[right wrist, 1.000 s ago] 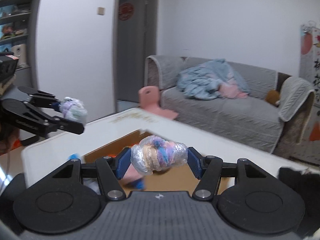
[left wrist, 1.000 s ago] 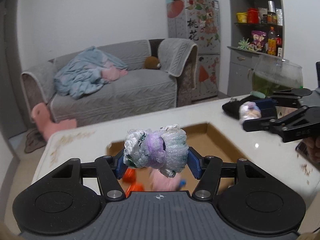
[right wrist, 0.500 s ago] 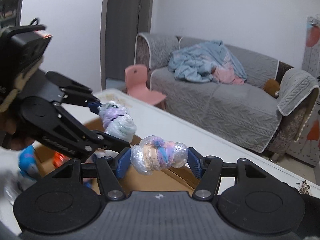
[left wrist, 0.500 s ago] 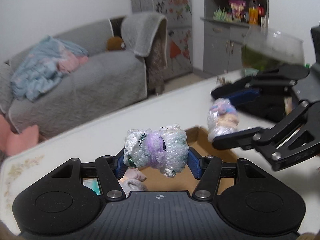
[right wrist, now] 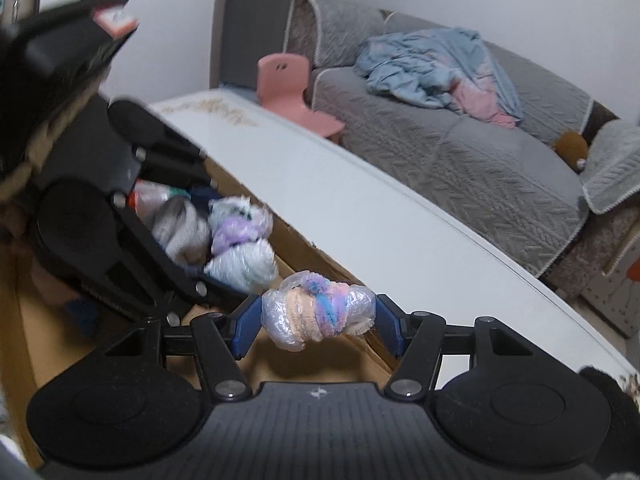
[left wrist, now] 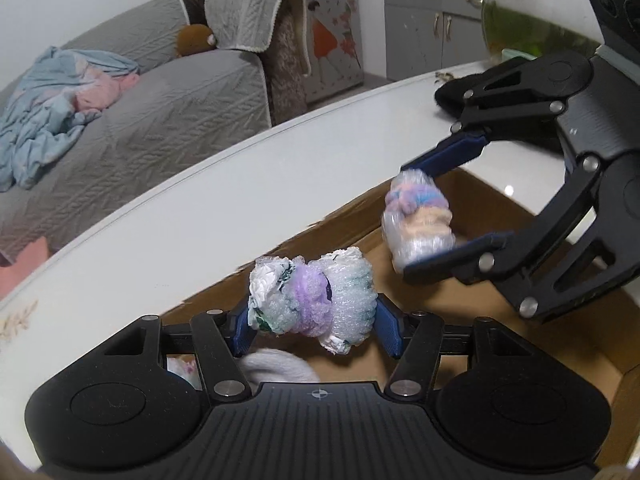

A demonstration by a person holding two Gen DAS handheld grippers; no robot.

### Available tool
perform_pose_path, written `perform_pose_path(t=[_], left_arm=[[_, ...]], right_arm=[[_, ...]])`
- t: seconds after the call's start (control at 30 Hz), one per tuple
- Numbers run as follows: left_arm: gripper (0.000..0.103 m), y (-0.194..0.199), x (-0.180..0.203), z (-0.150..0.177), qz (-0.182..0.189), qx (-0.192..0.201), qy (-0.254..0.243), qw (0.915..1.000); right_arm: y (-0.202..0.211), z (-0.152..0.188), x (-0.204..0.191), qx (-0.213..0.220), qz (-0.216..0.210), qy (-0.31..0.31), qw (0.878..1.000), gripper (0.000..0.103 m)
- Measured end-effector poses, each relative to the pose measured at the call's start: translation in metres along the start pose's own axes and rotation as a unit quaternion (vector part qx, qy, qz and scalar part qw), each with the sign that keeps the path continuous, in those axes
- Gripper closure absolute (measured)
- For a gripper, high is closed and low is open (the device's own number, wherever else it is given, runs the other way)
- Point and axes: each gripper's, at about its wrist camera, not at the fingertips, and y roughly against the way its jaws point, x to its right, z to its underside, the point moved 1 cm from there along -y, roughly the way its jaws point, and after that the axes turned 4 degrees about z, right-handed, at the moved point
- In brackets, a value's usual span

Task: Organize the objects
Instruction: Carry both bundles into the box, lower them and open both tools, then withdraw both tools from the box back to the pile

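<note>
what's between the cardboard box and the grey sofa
A bare stretch of white tabletop, then a gap of floor before the grey sofa. The left wrist view shows it beyond the cardboard box; the right wrist view agrees.

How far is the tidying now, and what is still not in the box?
Done: several wrapped items already lie in the cardboard box, among them a grey roll. In hand: the left gripper grips a purple-banded bundle and the right gripper a pink-and-blue bundle, both over the box. Left: releasing both bundles. The black thing on the table may need sorting.
</note>
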Motion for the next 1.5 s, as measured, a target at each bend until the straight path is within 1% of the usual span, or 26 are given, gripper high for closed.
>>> perform_pose_path(t=[0.1,0.17,0.33,0.43,0.5,0.57,0.77,0.83,0.87,0.9,1.0,1.07,1.2,1.27,1.37,1.5], left_arm=[[0.036,-0.004,-0.003,0.001,-0.006,-0.01,-0.009,0.9999],[0.036,-0.005,-0.004,0.001,-0.01,-0.009,-0.009,0.9999],[0.032,-0.008,-0.006,0.001,-0.02,-0.021,-0.002,0.9996],[0.03,-0.009,-0.011,0.0,-0.018,-0.026,0.009,0.9995],[0.028,-0.009,-0.011,-0.001,-0.018,-0.027,0.01,0.9994],[0.024,-0.009,-0.01,-0.001,-0.022,-0.03,0.011,0.9993],[0.014,-0.007,-0.008,-0.003,-0.046,-0.044,0.006,0.998],[0.007,-0.006,-0.008,-0.003,-0.061,-0.054,0.006,0.9966],[0.006,-0.006,-0.009,-0.003,-0.065,-0.058,0.008,0.9961],[0.006,-0.005,-0.009,-0.003,-0.066,-0.06,0.012,0.9959],[0.006,-0.003,-0.012,-0.004,-0.065,-0.071,0.032,0.9948],[0.005,-0.001,-0.014,-0.005,-0.071,-0.077,0.047,0.9935],[0.004,0.007,-0.018,-0.004,-0.065,-0.078,0.085,0.9912],[0.002,0.013,-0.02,-0.004,-0.062,-0.077,0.099,0.9901],[0.001,0.023,-0.022,-0.003,-0.057,-0.081,0.127,0.987],[0.001,0.037,-0.022,-0.002,-0.055,-0.075,0.146,0.9849]], right_arm=[[-0.011,-0.001,-0.004,-0.016,-0.011,0.022,1.0,0.046],[-0.015,-0.002,-0.004,-0.023,-0.019,0.024,0.999,0.046],[-0.022,0.006,-0.005,-0.045,-0.031,0.022,0.998,0.045],[-0.017,0.009,-0.003,-0.045,-0.035,0.006,0.998,0.045],[-0.014,0.01,-0.004,-0.047,-0.033,0.006,0.998,0.043],[-0.012,0.011,-0.004,-0.048,-0.03,0.007,0.998,0.037],[-0.01,0.01,-0.003,-0.053,-0.026,0.006,0.998,0.033],[-0.011,0.006,-0.001,-0.053,-0.025,0.003,0.998,0.031],[-0.011,0.005,0.001,-0.053,-0.025,0.0,0.998,0.029],[-0.01,0.004,0.002,-0.055,-0.025,-0.003,0.998,0.028],[-0.01,0.0,0.002,-0.061,-0.02,-0.004,0.998,0.028],[-0.011,-0.002,0.001,-0.069,-0.014,-0.006,0.998,0.025],[-0.009,-0.004,-0.001,-0.074,-0.009,-0.013,0.997,0.022],[-0.005,-0.005,-0.002,-0.074,-0.005,-0.012,0.997,0.018],[0.0,-0.008,-0.002,-0.08,0.006,-0.019,0.997,0.015],[0.008,-0.011,-0.002,-0.088,0.021,-0.037,0.995,0.014]])
